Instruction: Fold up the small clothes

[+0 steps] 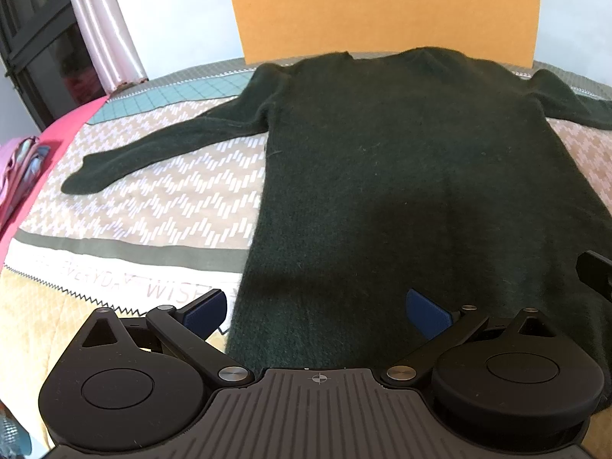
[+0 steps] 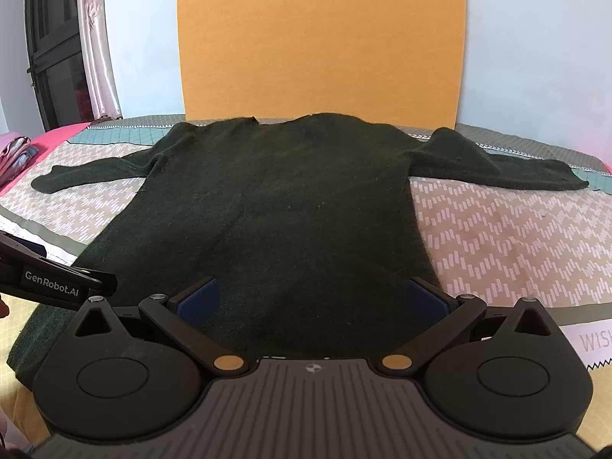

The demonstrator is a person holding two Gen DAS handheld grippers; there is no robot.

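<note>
**Dark green sweater laid flat, both hand-held grippers poised at its hem**

The dark green sweater [image 2: 283,206] lies spread face-down or face-up (which cannot be told) on a patterned bedspread [image 2: 497,237], neckline toward an orange board [image 2: 321,38] at the far edge, hem toward the cameras. Both sleeves extend sideways, so the garment appears flattened ready for a first fold; no fold is yet visible.

The left hand-held gripper [image 1: 317,310] sits low over the hem's left part, its blue pads [image 1: 424,311] spread wide with nothing between them. The right hand-held gripper [image 2: 311,300] sits over the hem's right part, its pads likewise apart and empty. This placement, one tool toward each lower corner, suits lifting the hem evenly, though whether the pads touch the knit cannot be told.

The left wrist view shows the left sleeve [image 1: 160,149] in full, down to its cuff, and printed lettering on the bedspread beside the hem; the right sleeve is cut off at the frame edge. The right wrist view alone shows the right sleeve [image 2: 508,170] to its end, both sleeves at once, and the neighbouring gripper's labelled finger at lower left. Each view catches a curtain [image 2: 93,38] and a bundle of pink cloth [image 1: 19,160] at far left.
</note>
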